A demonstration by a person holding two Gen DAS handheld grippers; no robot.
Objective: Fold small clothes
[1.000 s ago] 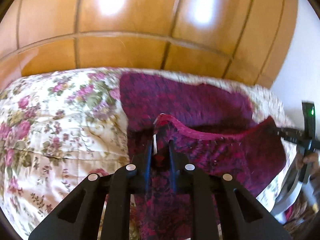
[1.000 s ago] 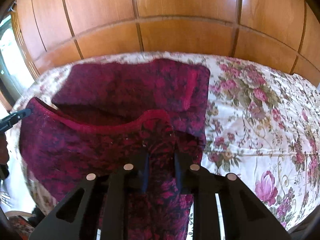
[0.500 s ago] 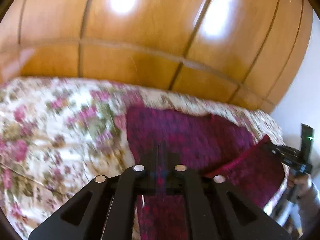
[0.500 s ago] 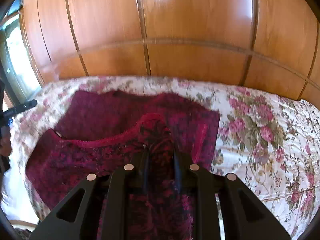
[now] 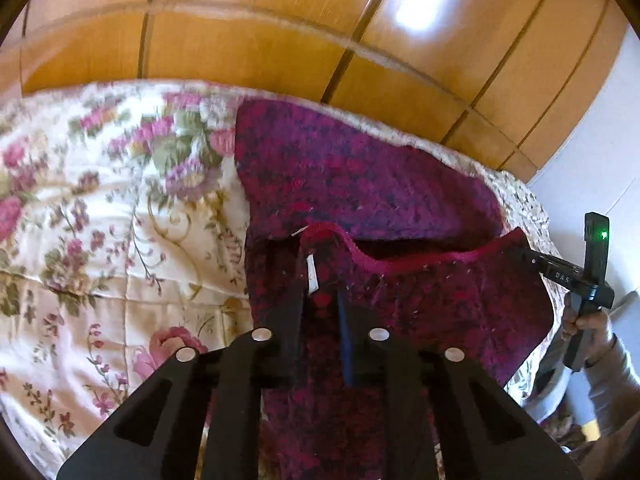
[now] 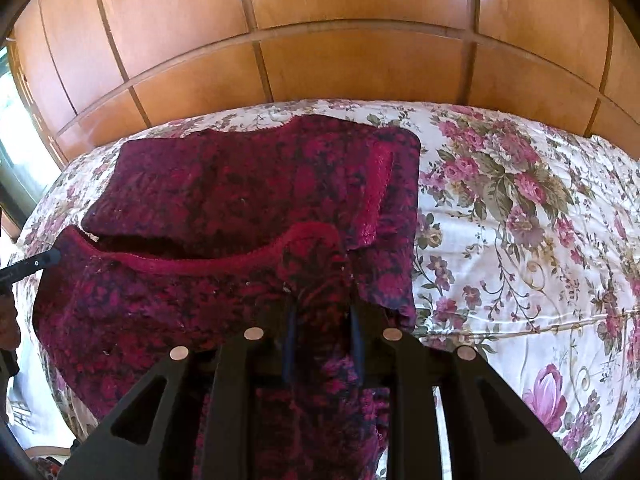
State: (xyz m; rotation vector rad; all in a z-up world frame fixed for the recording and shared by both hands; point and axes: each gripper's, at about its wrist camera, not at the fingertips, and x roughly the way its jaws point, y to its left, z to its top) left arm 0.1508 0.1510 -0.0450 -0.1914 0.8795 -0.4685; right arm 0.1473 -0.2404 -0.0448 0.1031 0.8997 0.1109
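Note:
A dark red and purple knitted garment [image 5: 360,168] lies folded on the floral bedspread [image 5: 100,220]. Its near edge, with a red hem, is lifted and stretched between both grippers. My left gripper [image 5: 320,284] has the left corner, with a white label, between its fingers; its jaws are closing on the cloth. In the right wrist view, my right gripper [image 6: 320,292] is shut on the right corner of the same garment [image 6: 248,184]. The right gripper's tip [image 5: 528,258] also shows in the left wrist view, at the hem's far end.
Glossy wooden wardrobe panels [image 6: 360,60] rise just behind the bed. The bedspread [image 6: 520,220] stretches wide to the right of the garment. A white wall [image 5: 600,140] and a person's hand [image 5: 588,324] on the other gripper's handle are at the right edge.
Half a second ago the left gripper's fingers had no hem between them and the hem hung lower. Now the hem corner is between them and the edge is taut again. Both views have tipped downward.

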